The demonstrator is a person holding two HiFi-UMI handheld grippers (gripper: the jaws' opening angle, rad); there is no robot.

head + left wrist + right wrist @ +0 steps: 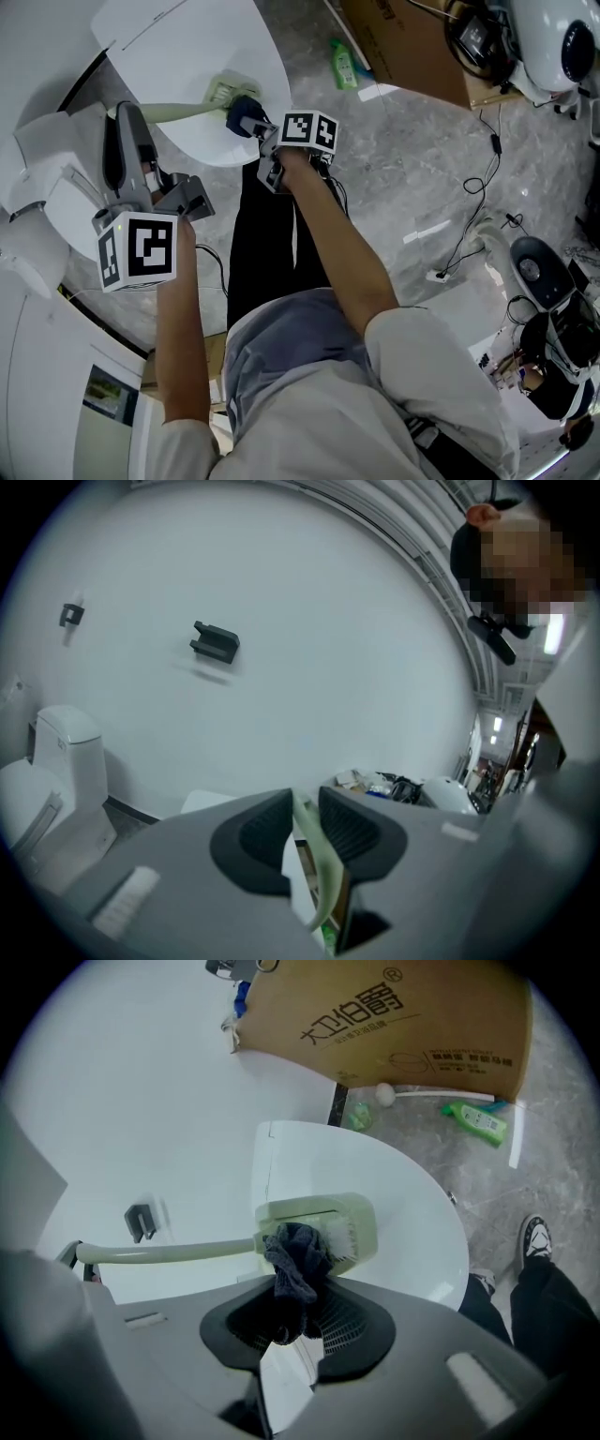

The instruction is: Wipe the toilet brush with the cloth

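Box: cardboard box (394, 1016) at 12 o'clock, contents hidden; green bottle (478, 1121) on the floor beside it.
Room: toilet brush (187, 1251) lies across the white toilet lid (412, 1204); bare floor at 3 o'clock.
Left gripper (302, 822): pinching the brush handle.
Right gripper (295, 1321): clamped on the dark cloth (295, 1265), which is pressed against the brush head.

1 toilet brush (187, 112), 1 cloth (298, 1258), 1 bottle (344, 64).

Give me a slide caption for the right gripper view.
Right gripper clamps a dark cloth against the head of the pale green toilet brush, above the white toilet lid.
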